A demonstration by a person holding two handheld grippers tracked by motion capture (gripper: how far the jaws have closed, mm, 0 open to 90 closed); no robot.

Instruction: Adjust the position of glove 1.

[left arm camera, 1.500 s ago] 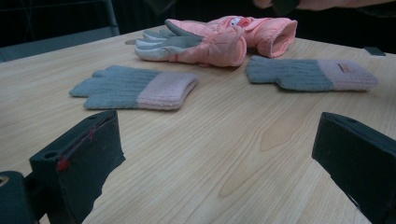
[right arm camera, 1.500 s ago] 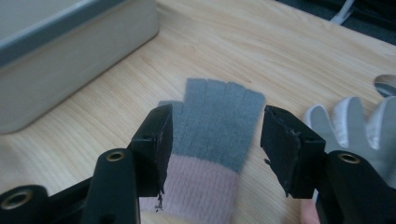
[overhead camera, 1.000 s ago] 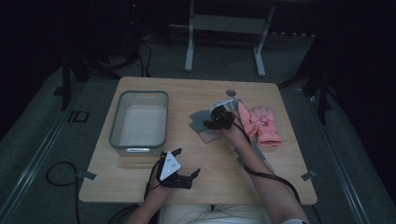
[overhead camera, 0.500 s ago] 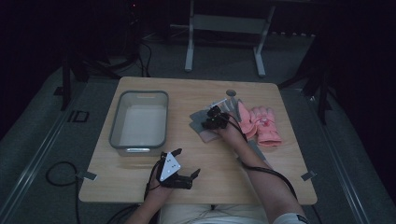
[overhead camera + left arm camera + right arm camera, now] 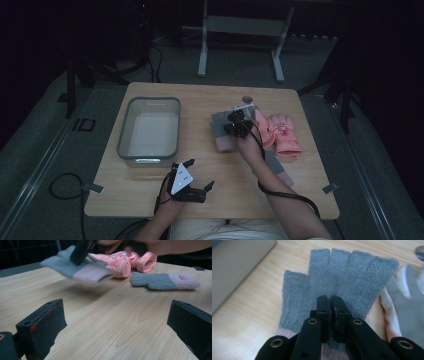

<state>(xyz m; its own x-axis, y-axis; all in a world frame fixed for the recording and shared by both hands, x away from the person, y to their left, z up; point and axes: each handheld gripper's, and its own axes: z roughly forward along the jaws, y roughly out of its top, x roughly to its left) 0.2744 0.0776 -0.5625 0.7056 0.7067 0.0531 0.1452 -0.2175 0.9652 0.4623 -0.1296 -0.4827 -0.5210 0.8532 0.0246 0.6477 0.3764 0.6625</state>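
Observation:
A grey knitted fingerless glove with a pink cuff [image 5: 342, 272] hangs a little above the table [image 5: 210, 105]. My right gripper [image 5: 331, 300] is shut on its palm. From above, the right gripper [image 5: 235, 122] sits mid-table with the held glove's cuff [image 5: 225, 145] drooping toward the person. In the left gripper view the lifted glove [image 5: 82, 270] is blurred. A matching grey glove [image 5: 162, 281] lies flat on the wood, beside the right forearm [image 5: 277, 167]. My left gripper [image 5: 202, 172] rests near the front edge, open and holding nothing [image 5: 115, 322].
A grey plastic bin [image 5: 149, 131] stands at the left of the table. A pair of pink padded gloves [image 5: 282, 135] lies at the right. A pale grey-white glove [image 5: 409, 297] lies under the held one. A small round object [image 5: 247, 99] sits at the back.
The right gripper has shifted slightly toward the person and the grey glove now hangs off the table in it. The left gripper has not moved.

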